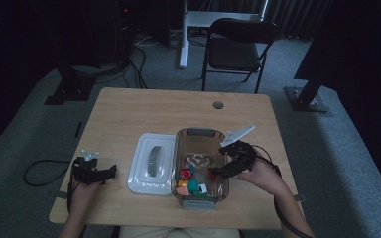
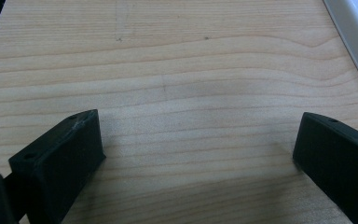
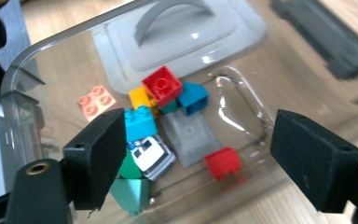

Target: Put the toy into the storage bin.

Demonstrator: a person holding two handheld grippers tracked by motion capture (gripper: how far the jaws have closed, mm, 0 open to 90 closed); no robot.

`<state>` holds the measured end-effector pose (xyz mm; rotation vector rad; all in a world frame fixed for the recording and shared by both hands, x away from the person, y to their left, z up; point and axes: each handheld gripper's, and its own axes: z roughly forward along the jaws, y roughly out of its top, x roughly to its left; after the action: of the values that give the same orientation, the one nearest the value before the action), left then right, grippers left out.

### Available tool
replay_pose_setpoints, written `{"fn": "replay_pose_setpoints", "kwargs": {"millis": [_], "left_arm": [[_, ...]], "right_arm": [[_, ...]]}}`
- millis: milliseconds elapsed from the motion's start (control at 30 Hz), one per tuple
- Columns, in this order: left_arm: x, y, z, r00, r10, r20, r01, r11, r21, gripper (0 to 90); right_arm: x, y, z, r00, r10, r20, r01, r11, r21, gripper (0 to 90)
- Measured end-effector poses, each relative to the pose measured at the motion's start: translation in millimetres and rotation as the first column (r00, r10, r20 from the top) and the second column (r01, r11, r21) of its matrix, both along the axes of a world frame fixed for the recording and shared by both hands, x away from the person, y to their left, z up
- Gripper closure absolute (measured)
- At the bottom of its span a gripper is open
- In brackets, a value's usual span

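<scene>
Toy bricks (image 1: 192, 184) heaped in a clear plastic bin (image 1: 225, 191) right of centre on the tabletop (image 1: 129, 114). Going left to right: left gripper (image 1: 110, 172) resting low near the tabletop's left front edge, jaws spread wide over bare wood, nothing between them. Next, white lid (image 1: 151, 162) with grey handle, lying flat, touching the bin's left wall. Then the bin itself, bricks gathered at its near end: pink plate (image 3: 96, 100), yellow brick (image 3: 140, 98), red square brick (image 3: 164, 85), blue brick (image 3: 193, 98), cyan brick (image 3: 141, 122), grey sloped piece (image 3: 189, 134), white toy car (image 3: 150, 156), green pieces (image 3: 131, 189), small red brick (image 3: 223, 162) lying apart from the heap. Farthest right, right gripper (image 1: 217, 171) held over the bin's right rim, jaws parted wide, gripping nothing, small red brick seen between them below.
</scene>
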<state>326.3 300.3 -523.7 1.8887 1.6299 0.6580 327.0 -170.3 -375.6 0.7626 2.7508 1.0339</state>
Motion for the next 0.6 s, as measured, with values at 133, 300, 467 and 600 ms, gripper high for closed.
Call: {"fn": "replay_pose_setpoints", "kwargs": {"millis": [133,300,467,600], "left_arm": [[0.0,0.0,0.0,1.0,0.0,0.001,0.0,1.0,0.0,2.0],[0.0,0.0,-0.1,1.0,0.0,0.001,0.0,1.0,-0.001,2.0],[0.0,0.0,0.1,1.0,0.0,-0.001,0.0,1.0,0.0,2.0],[0.0,-0.1,0.0,1.0,0.001,0.0,-0.001,1.0,-0.001,2.0]], "right_arm": [[0.7,-20.8,-1.6,0.9988,-0.047,0.013,0.046,0.997,0.065,12.8],[-0.8,-47.5,-14.3,0.9932,-0.107,0.045,0.103,0.99,0.099,13.9],[-2.3,-66.0,-32.5,0.9848,-0.158,0.074,0.148,0.981,0.125,14.6],[-2.2,-77.1,-49.8,0.9806,-0.178,0.082,0.168,0.978,0.125,15.5]]}}
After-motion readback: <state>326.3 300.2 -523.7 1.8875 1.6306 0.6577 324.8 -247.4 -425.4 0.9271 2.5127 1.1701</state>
